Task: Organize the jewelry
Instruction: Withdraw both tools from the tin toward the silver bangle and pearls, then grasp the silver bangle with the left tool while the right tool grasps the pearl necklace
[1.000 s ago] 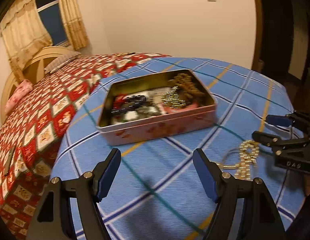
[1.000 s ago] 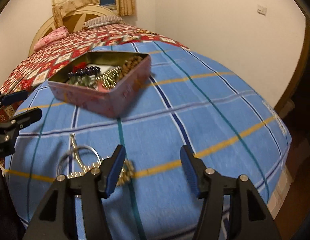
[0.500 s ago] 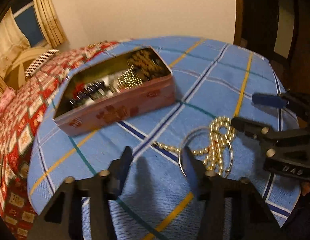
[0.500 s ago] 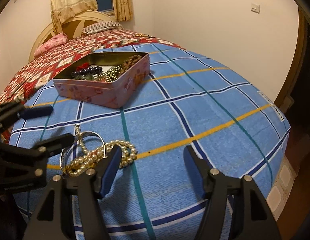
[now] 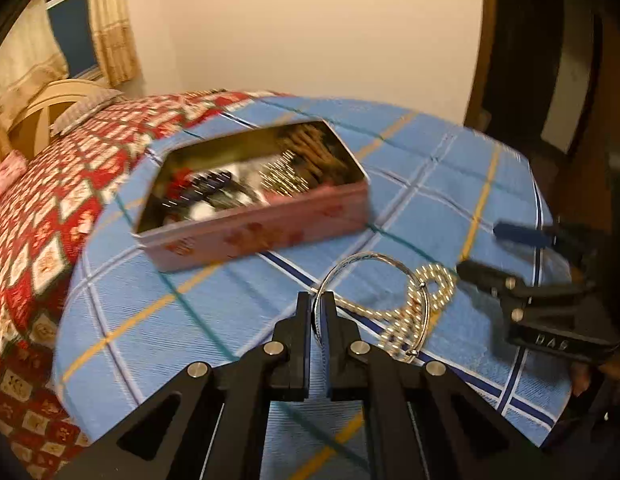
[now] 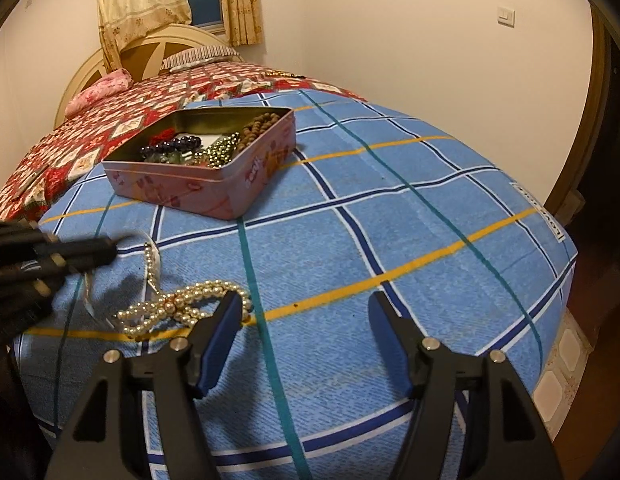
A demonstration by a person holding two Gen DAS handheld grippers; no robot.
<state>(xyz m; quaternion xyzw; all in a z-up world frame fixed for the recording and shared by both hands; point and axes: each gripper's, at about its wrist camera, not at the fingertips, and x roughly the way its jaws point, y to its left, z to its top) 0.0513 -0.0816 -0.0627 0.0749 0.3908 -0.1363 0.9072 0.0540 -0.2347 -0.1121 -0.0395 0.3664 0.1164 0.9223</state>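
Silver wire bangle [image 5: 374, 276] pinched at its near edge by the left gripper [image 5: 317, 308], jaws pressed together on the thin rim. Could easily slip on lifting, or drag along the cream pearl necklace [image 5: 422, 300] tangled through it. Right gripper [image 6: 306, 316] spread, holding nothing, pearls just left of its fingertip. Pink floral tin box [image 5: 262, 232] further ahead of both.

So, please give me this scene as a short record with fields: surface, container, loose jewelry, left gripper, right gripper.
surface: blue checked blanket
container: open pink tin, jewelry inside
loose jewelry: pearl necklace and silver wire ring, on the blanket
left gripper: shut on the silver wire ring
right gripper: open, holds nothing, beside the pearl necklace
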